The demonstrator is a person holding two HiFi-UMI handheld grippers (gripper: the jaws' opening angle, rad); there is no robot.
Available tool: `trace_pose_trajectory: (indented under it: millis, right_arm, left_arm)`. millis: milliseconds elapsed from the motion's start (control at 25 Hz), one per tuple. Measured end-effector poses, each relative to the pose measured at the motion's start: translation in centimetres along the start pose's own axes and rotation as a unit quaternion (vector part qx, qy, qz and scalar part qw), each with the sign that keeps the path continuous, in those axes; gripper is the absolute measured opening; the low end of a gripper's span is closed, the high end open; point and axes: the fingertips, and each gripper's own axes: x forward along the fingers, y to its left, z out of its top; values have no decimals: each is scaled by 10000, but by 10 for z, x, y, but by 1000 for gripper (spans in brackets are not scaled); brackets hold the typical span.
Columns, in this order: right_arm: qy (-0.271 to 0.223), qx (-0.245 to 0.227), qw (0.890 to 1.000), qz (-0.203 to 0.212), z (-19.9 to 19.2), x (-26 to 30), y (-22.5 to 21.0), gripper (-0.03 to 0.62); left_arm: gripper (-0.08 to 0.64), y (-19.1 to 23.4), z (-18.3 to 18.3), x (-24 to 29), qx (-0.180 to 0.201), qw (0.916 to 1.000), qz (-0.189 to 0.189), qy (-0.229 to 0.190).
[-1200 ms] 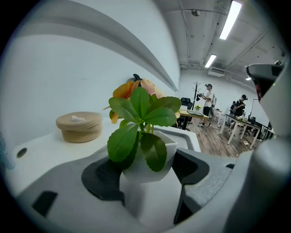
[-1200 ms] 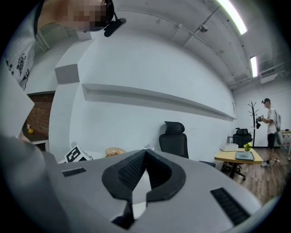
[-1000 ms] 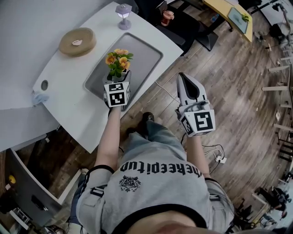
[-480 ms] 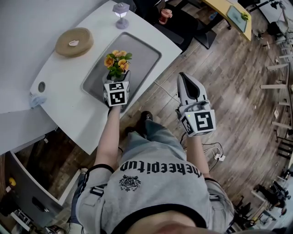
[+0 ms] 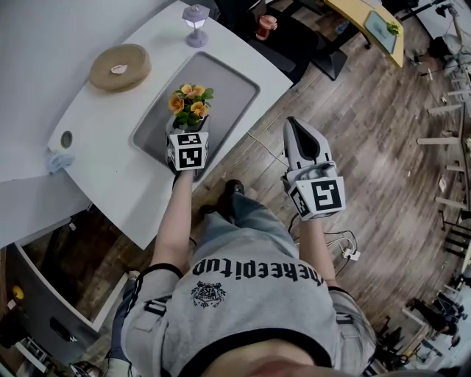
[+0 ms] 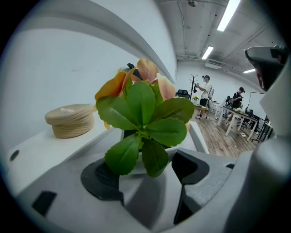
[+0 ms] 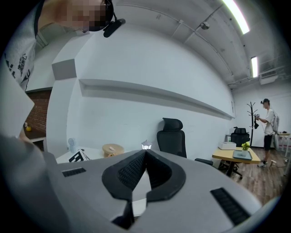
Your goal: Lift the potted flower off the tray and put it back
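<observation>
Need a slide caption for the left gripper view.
Left gripper clamped on the potted flower, a round wooden box on the white table behind.

left claw [image 5: 190, 127] grips the potted flower [image 5: 189, 101] at the grey tray's [image 5: 235, 87] near edge.

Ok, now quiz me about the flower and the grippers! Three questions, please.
1. True or false: the right gripper holds the flower.
2. What stands on the table past the tray's far end? A: a lamp. B: a book. C: a ball.
3. Fill in: the right gripper's jaws are ____.
Key: 1 false, the left gripper holds it. 2 A, the lamp. 3 shut.
</observation>
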Motion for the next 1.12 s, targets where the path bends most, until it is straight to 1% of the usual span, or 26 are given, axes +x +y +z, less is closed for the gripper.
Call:
trace_pose_trajectory:
  millis: [240, 400, 600, 800, 1000, 1120]
  right_arm:
    - [-46, 1, 10000, 24, 4, -1, 4, 2]
    - [-78, 8, 9999, 69, 7, -2, 9, 2]
    - [-162, 6, 9997, 204, 11, -2, 18, 2]
    - [-266, 23, 9988, 414, 16, -1, 33, 2]
    - [-364, 63, 9973, 632, 23, 0, 50, 2]
    - [-441, 79, 9959, 789, 27, 2, 62, 2]
  left_arm:
    - [342, -1, -1, -2, -20, 9999, -99, -26]
    - [344, -2, -4, -7, 59, 9999, -138, -57]
    - [344, -1, -3, -23, -39, 9998, -55, -170]
    - [342, 1, -11, -44, -174, 9997, 16, -147]
    - [341, 7, -1, -77, -251, 9992, 184, -247]
    - [311, 12, 3, -93, -289, 9987, 264, -337]
